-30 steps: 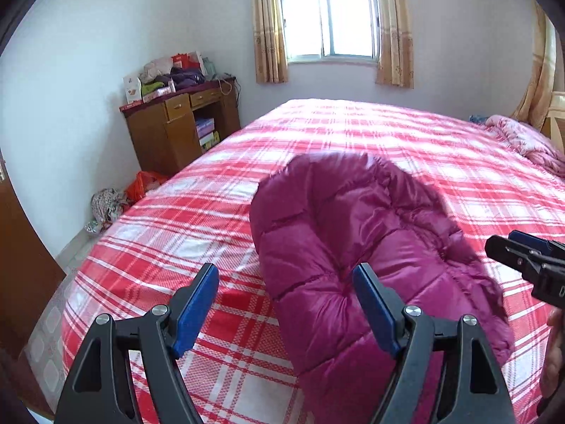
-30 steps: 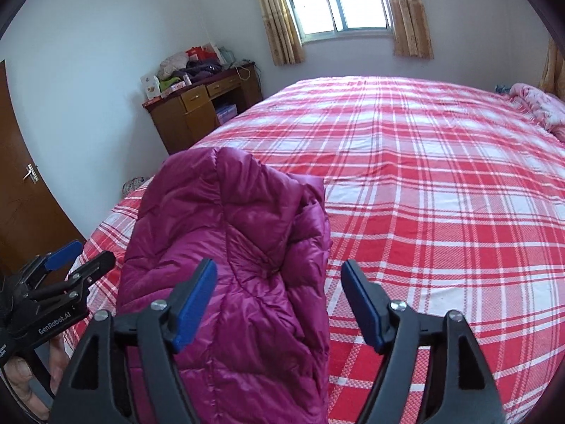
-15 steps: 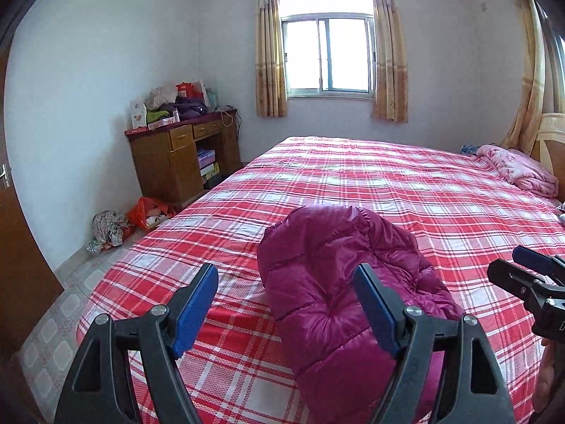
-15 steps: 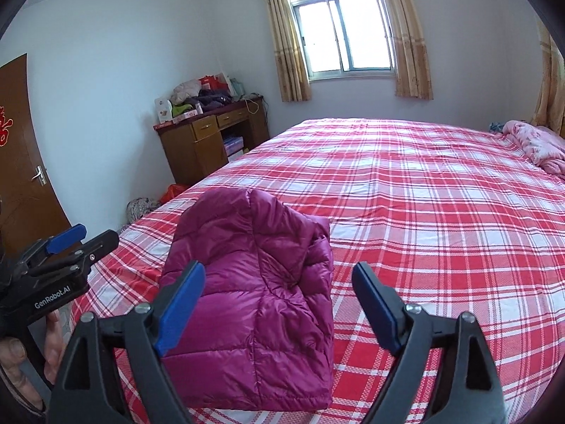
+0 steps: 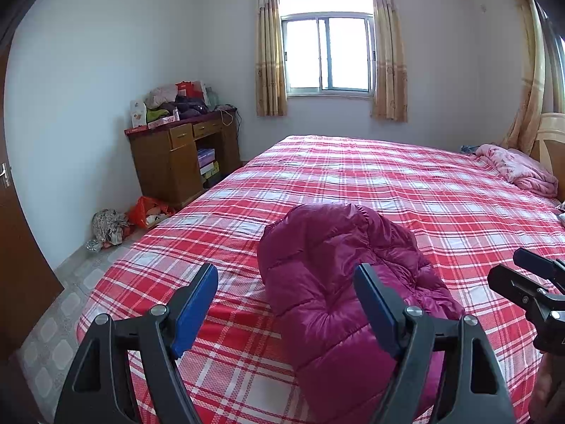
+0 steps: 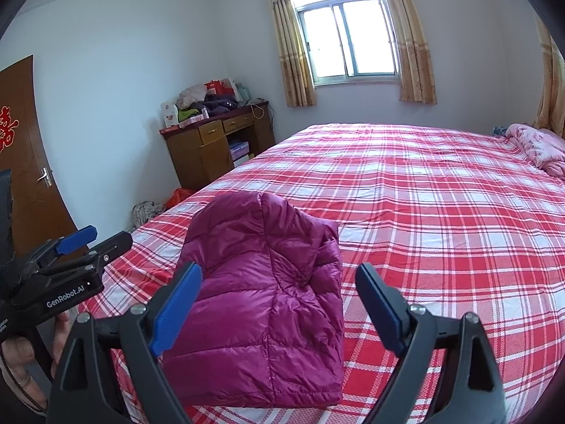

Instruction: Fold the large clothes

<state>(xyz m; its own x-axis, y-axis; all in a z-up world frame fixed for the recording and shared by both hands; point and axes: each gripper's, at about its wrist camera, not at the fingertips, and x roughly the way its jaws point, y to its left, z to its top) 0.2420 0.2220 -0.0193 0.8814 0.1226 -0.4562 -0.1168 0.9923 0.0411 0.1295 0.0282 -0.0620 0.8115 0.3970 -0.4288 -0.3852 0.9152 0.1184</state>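
Note:
A magenta quilted down jacket (image 5: 335, 282) lies folded into a compact bundle near the front edge of a bed with a red and white plaid cover (image 5: 406, 183). It also shows in the right wrist view (image 6: 268, 296). My left gripper (image 5: 286, 304) is open and empty, held above and in front of the jacket's left part. My right gripper (image 6: 279, 307) is open and empty, held back over the jacket's near end. Neither gripper touches the jacket. The left gripper also shows at the left of the right wrist view (image 6: 95, 240).
A wooden desk (image 5: 183, 162) piled with clothes stands at the far left wall. Bags (image 5: 148, 212) lie on the tiled floor beside it. A pink blanket (image 5: 519, 169) lies at the bed's far right. A brown door (image 6: 31, 155) is at the left.
Both grippers have drawn back and up from the jacket, so more of the room and bed shows. The jacket lies still on the bed.

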